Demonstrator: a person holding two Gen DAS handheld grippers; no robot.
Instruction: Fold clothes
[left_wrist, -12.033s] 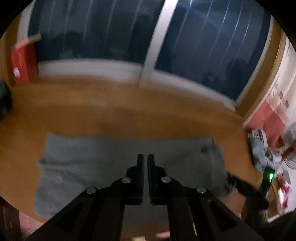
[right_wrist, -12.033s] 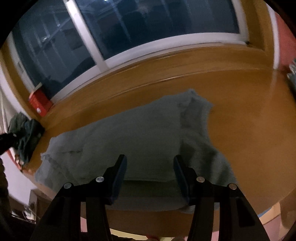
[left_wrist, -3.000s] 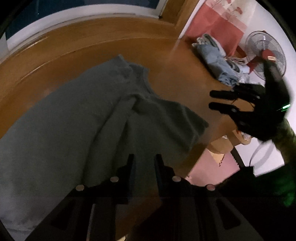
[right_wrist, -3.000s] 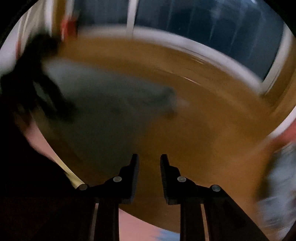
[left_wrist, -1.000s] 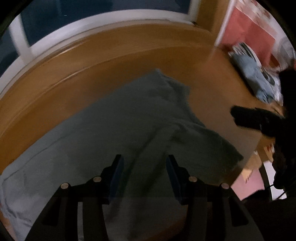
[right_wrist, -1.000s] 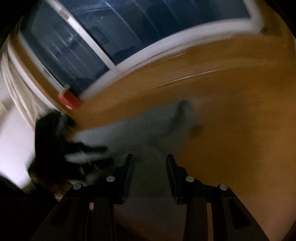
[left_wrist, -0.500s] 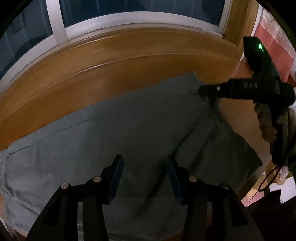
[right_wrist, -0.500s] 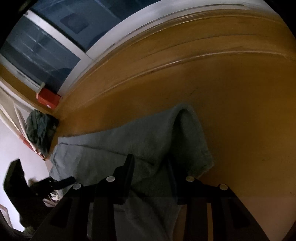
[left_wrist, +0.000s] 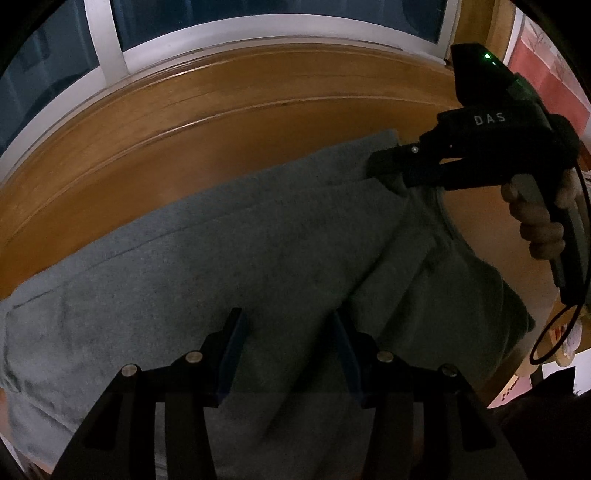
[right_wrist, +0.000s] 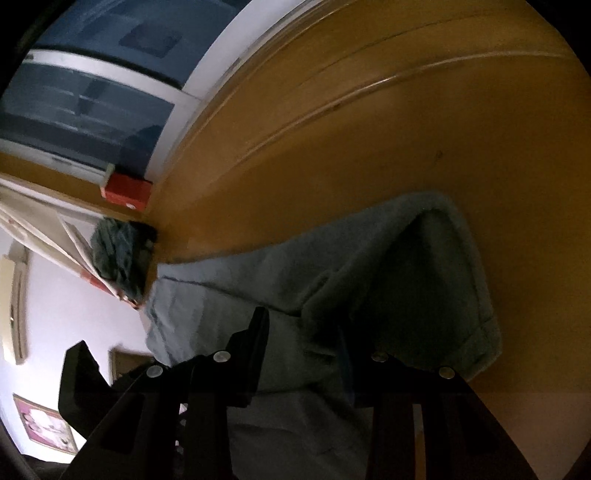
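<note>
Now grey shirt (left_wrist: 229, 258) spread flat on wooden table (left_wrist: 221, 122). Left gripper (left_wrist: 288, 354) jaws apart above cloth. Right gripper (right_wrist: 303, 354) jaws apart around shoulder fold; thin pinch may slip, skewing fold.

Garment (left_wrist: 229, 258): grey-green cloth, matt, soft nap.
Table (left_wrist: 258, 122): wood, smooth, glossy varnish.
Left gripper (left_wrist: 288, 332): matt black plastic, metal screw heads.
Window frame (left_wrist: 107, 48): white, smooth.

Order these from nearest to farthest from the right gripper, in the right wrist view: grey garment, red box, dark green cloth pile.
1. Grey garment, directly at the right gripper.
2. Dark green cloth pile, left, at the table edge.
3. Red box, upper left, by the window.
</note>
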